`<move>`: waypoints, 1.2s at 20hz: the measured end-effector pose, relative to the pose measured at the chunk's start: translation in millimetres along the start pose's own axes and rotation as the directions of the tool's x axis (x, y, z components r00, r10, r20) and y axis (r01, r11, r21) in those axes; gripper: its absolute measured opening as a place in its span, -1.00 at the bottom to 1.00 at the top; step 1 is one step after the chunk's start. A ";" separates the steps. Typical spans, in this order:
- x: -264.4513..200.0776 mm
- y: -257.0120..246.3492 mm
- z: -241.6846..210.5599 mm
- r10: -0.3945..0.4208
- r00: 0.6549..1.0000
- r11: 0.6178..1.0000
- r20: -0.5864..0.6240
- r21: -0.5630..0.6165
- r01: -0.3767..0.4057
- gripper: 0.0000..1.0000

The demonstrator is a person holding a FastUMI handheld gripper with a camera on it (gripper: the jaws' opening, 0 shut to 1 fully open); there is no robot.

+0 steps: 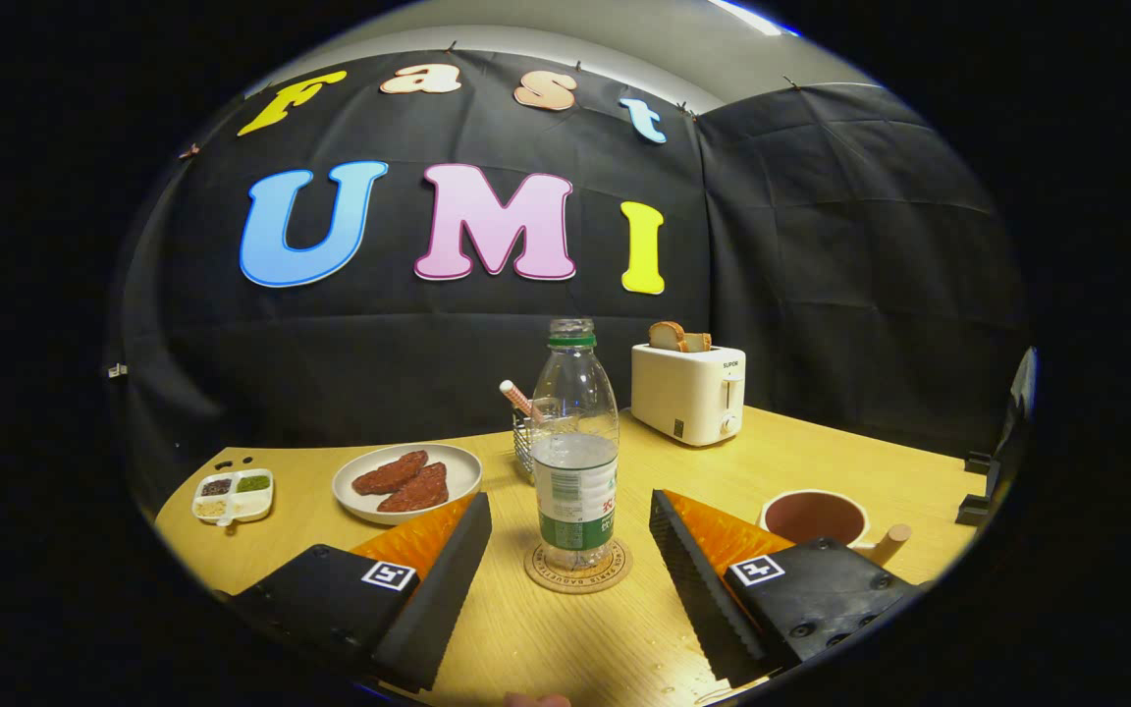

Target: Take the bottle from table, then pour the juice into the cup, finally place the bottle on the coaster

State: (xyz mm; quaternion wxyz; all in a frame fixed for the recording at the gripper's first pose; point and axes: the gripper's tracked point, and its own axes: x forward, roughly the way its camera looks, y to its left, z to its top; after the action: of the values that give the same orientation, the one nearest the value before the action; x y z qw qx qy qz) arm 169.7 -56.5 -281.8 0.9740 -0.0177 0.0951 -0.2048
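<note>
One bottle [575, 452] upright on coaster [577, 568] — tongs [570, 550] spread apart, untouching; cup [814, 517] right — task looks complete.

"SUPOR" on the toaster [688, 393]

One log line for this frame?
gripper: jaws open, empty | bottle: upright on coaster, between jaws, untouched | cup: beside right jaw

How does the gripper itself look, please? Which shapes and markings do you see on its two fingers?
The gripper has two wedge-shaped fingers with ribbed inner pads. Each finger sits on a blocky black housing with a small square black-and-white marker on top. The housing beside the cup shows round screw heads.
</note>
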 end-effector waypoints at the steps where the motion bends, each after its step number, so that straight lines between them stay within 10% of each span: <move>1: -8.9 0.2 2.8 0.011 1.000 1.000 -0.001 -0.001 -0.011 0.99; 24: -130.5 22.3 105.7 0.286 0.958 0.958 0.011 -0.019 -0.286 0.98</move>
State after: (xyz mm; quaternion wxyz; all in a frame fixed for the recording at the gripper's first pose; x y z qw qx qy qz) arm 81.7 15.9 -156.4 0.9938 -0.0138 0.0916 -0.0607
